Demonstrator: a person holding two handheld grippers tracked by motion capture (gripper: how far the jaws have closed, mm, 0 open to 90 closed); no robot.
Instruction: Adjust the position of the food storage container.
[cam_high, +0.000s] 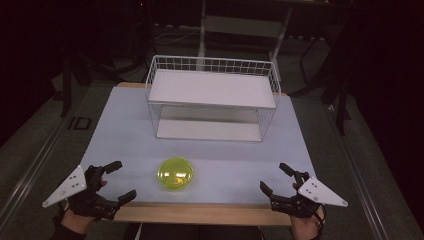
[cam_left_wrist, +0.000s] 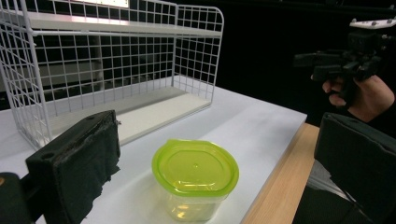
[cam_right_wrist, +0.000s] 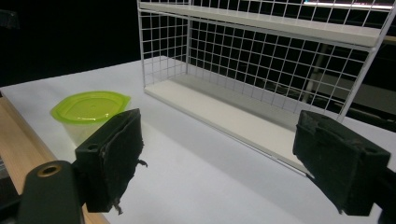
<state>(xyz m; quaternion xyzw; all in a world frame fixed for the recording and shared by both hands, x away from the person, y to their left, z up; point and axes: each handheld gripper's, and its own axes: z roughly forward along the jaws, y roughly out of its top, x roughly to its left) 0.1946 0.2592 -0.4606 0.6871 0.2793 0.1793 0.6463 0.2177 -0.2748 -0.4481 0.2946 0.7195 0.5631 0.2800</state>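
A small clear tub with a yellow-green lid (cam_high: 175, 173) stands near the table's front edge, between the two grippers; it is also seen in the left gripper view (cam_left_wrist: 195, 179) and the right gripper view (cam_right_wrist: 91, 112). My left gripper (cam_high: 120, 181) is open at the front left, its jaws wide apart and empty, a short way left of the tub. My right gripper (cam_high: 278, 178) is open at the front right, farther from the tub, with nothing between its jaws. The right gripper (cam_left_wrist: 322, 65) also appears far off in the left gripper view, held by a hand.
A white wire rack with two white shelves (cam_high: 212, 100) stands at the back middle of the pale mat (cam_high: 125, 130). A wooden table edge (cam_high: 200, 214) runs along the front. Dark floor and furniture legs surround the table.
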